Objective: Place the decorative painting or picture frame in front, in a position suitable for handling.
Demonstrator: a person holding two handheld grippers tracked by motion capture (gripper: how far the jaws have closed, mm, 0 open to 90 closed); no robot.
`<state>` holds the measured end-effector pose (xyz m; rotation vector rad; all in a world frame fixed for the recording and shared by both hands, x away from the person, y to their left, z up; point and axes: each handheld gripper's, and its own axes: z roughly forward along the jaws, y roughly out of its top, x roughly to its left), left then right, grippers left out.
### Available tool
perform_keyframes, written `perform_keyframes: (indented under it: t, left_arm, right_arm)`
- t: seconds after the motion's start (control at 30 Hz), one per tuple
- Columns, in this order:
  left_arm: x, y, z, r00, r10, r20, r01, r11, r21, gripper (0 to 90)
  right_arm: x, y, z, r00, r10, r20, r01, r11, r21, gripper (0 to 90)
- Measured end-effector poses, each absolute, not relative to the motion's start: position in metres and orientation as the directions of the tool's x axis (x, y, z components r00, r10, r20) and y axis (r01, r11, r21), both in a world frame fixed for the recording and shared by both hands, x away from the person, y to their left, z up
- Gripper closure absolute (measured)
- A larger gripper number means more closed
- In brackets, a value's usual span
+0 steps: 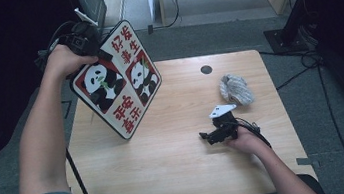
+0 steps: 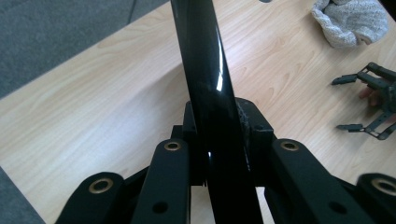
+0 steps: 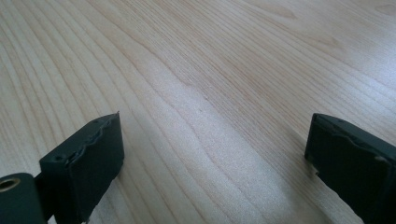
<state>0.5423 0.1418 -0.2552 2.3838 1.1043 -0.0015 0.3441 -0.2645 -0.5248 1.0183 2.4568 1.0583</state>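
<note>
In the high view the left tool sits largely behind the hand and the upper edge of the black-rimmed panda tray with red characters, so its jaws are hidden there. In the left tool view that tray's glossy black rim runs off the frame at 12 and 6 o'clock, covering the pads' contact. The crumpled grey knitted cloth is cut at 1 o'clock. The right tool has both jaws clipped by the bottom edge.
</note>
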Motion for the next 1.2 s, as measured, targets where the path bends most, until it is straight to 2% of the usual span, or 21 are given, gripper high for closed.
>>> perform_keyframes:
  t: [0.23,0.43,0.47,0.57,0.97,1.2]
  left_arm:
    - [0.541,0.137,-0.252,0.601,0.757,-0.256,0.780,-0.487,0.394,78.4]
    - [0.529,0.132,-0.241,0.573,0.783,-0.242,0.795,-0.460,0.395,80.6]
    - [0.521,0.128,-0.235,0.605,0.766,-0.220,0.769,-0.490,0.410,81.3]
    - [0.513,0.124,-0.230,0.615,0.762,-0.203,0.759,-0.502,0.414,81.2]
    - [0.462,0.087,-0.225,0.662,0.696,-0.278,0.737,-0.536,0.412,81.2]
    - [0.438,0.059,-0.228,0.714,0.644,-0.275,0.695,-0.604,0.391,81.1]
  right_arm:
    - [0.344,-0.265,-0.525,-0.714,0.700,0.021,0.497,0.485,0.719,4.3]
    - [0.344,-0.265,-0.525,-0.714,0.700,0.022,0.497,0.485,0.719,4.3]
    - [0.344,-0.265,-0.525,-0.713,0.700,0.022,0.498,0.485,0.719,4.3]
    - [0.344,-0.265,-0.525,-0.714,0.700,0.022,0.498,0.485,0.719,4.3]
    - [0.344,-0.265,-0.525,-0.715,0.699,0.022,0.497,0.486,0.719,4.3]
    - [0.344,-0.265,-0.525,-0.714,0.700,0.022,0.498,0.485,0.719,4.2]
